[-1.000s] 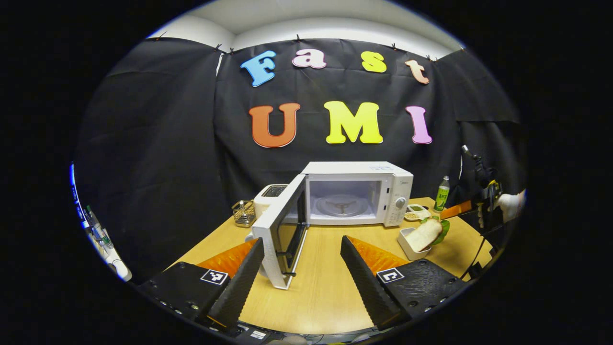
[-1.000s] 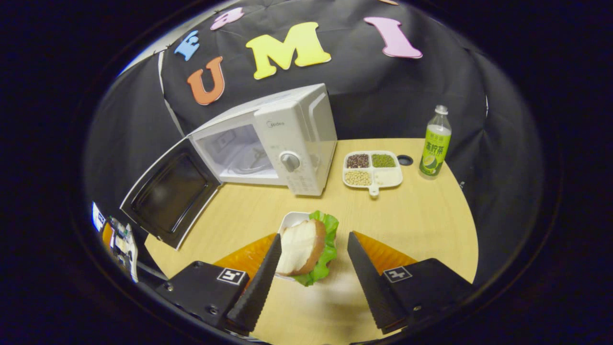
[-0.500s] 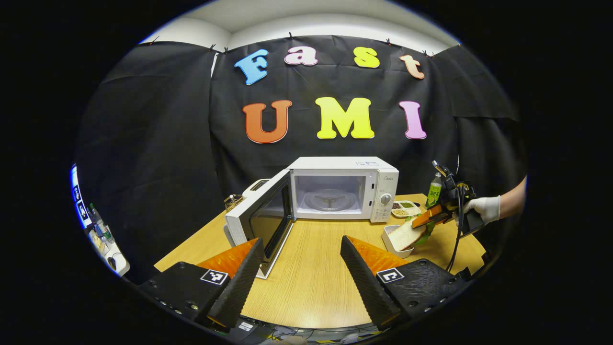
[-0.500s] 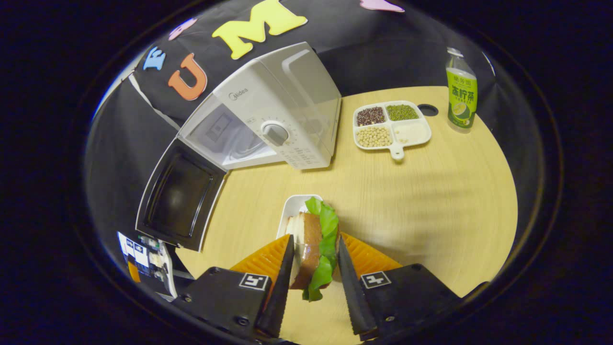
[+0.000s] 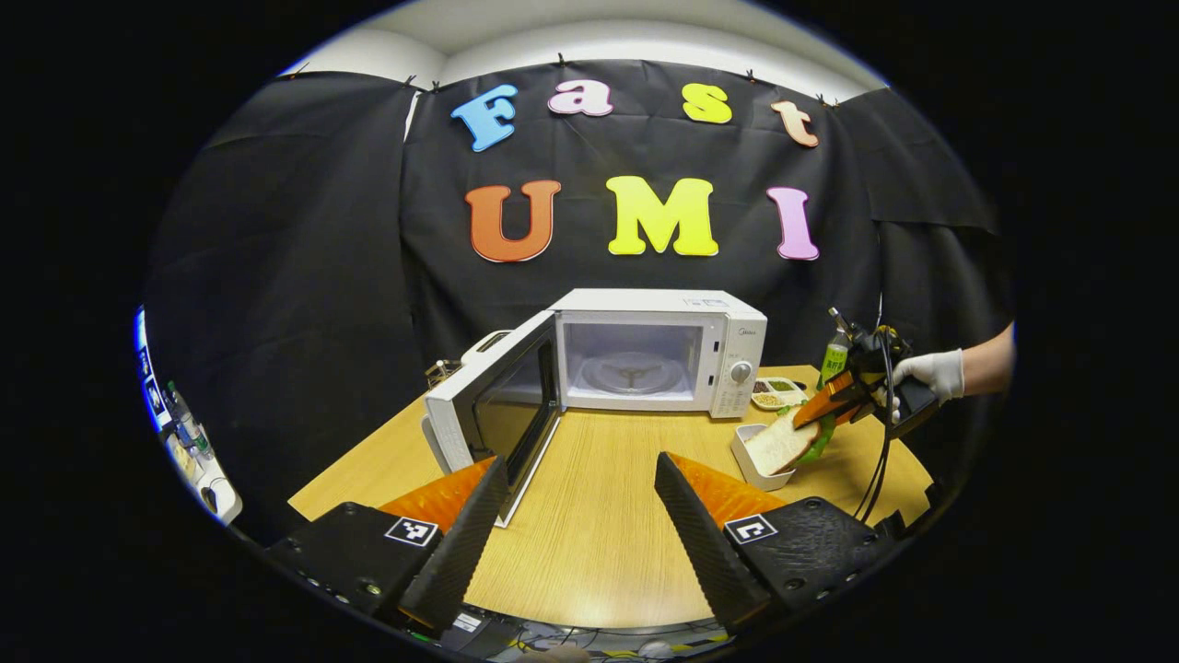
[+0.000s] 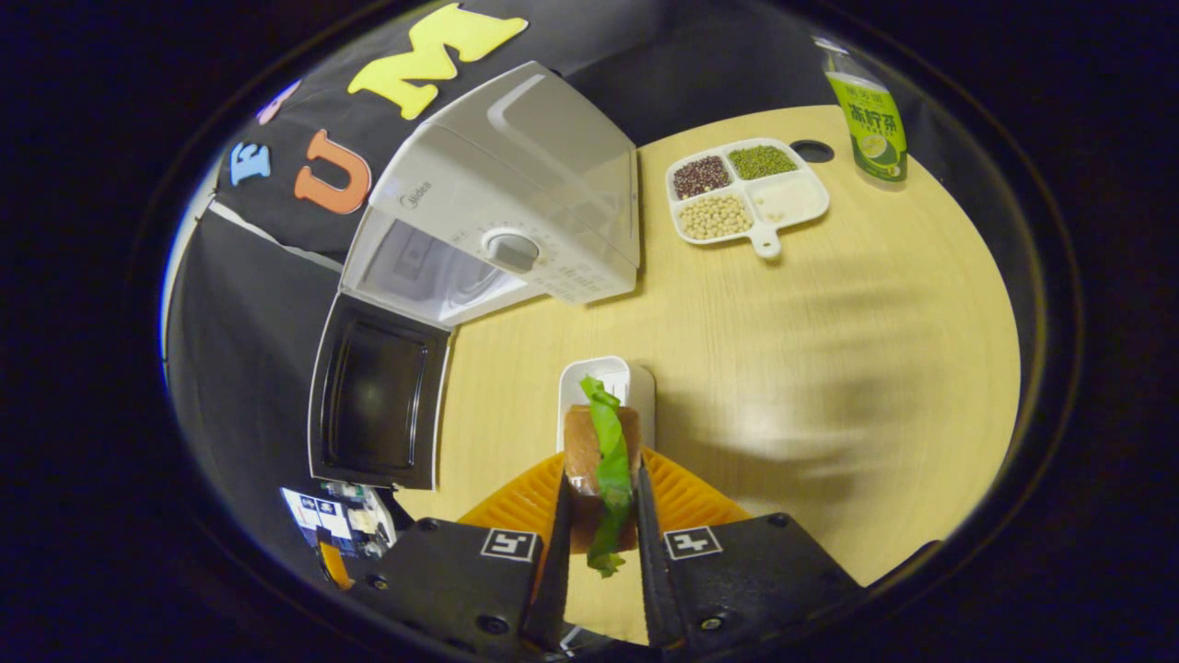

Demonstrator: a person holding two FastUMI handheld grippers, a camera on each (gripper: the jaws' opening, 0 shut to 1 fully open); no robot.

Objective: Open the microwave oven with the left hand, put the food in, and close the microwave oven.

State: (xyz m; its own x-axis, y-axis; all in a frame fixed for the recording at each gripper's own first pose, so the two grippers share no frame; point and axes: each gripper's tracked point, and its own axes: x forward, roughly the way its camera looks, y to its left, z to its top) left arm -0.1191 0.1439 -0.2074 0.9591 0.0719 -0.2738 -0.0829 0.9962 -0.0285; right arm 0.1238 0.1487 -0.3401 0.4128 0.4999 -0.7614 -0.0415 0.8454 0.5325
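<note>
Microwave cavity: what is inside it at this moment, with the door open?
Inside the microwave, the left gripper view shows a glass turntable with nothing on it. The sandwich is outside, clamped by the right gripper. The cavity's left wall is hidden behind the open door.

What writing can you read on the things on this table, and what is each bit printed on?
"Midea": on the microwave front, above the dial.
Print below the dial: too small to read.
Label on the green bottle: too distorted to read reliably.
Square tags on the right gripper, which holds the sandwich: black-and-white patterns, no words.
</note>
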